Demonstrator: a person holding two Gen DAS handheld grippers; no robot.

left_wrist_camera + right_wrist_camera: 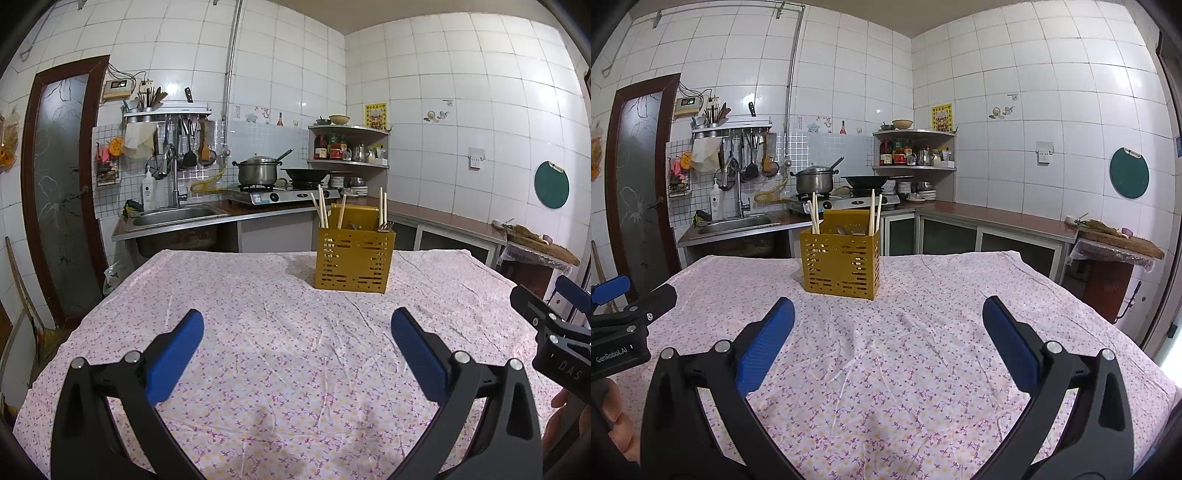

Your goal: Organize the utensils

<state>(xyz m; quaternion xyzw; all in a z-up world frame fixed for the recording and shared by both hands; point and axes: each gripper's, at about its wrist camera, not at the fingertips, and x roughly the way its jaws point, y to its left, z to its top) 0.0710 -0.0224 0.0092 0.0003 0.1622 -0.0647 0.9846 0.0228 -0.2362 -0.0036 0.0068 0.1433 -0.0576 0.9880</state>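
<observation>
Wide view first: the table [258, 350] fills the foreground, covered in a pink floral cloth [923, 350] with creases across it. Toward the far edge stands the yellow slotted utensil holder [352, 258], upright, with the kitchen counter [443, 219] and stove [280, 194] well behind it. Both tools hang low over the near side of the cloth, well apart from the holder. The left gripper [297, 334] has its 2 blue pads spread wide, nothing between them. The right gripper [888, 325] shows the same: fingers far apart, only cloth between. Inside the holder, pale chopsticks [815, 216] lean at the left end, 2 more [874, 210] stand at the right, and fork tines [386, 226] poke just above the rim.
</observation>
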